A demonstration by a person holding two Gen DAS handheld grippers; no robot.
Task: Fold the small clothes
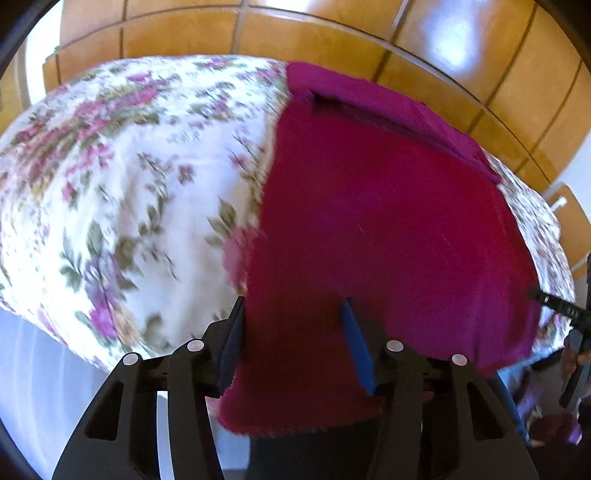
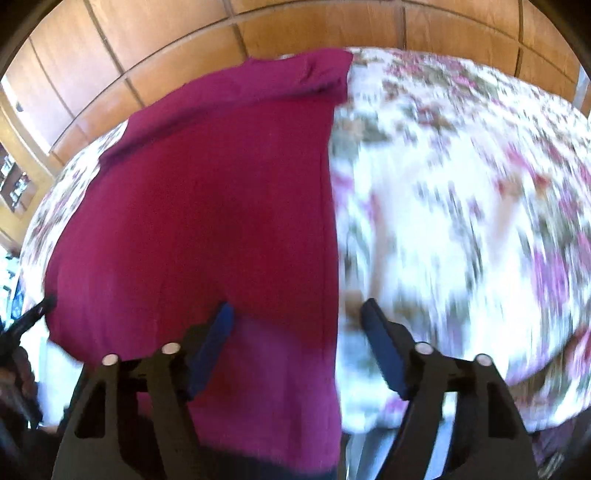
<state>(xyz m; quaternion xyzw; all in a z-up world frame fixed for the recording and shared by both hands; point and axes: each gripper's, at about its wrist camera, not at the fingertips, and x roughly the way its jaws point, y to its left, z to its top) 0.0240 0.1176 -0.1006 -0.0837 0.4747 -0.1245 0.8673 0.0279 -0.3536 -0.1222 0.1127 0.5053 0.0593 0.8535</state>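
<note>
Left gripper (image 1: 293,345): jaws spread, released, straddling the near hem of the magenta garment (image 1: 369,229). Right gripper (image 2: 297,350): jaws likewise spread apart, straddling the garment's right edge, one finger over cloth, the other over the floral cover (image 2: 461,206). Garment lies flat on the covered worktop, its far end folded over. Beyond: wooden panelling (image 1: 314,33).

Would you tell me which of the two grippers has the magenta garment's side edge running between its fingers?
The right gripper: the magenta garment ends between its open fingers, floral cloth beyond. The left gripper has only garment between its fingers.
</note>
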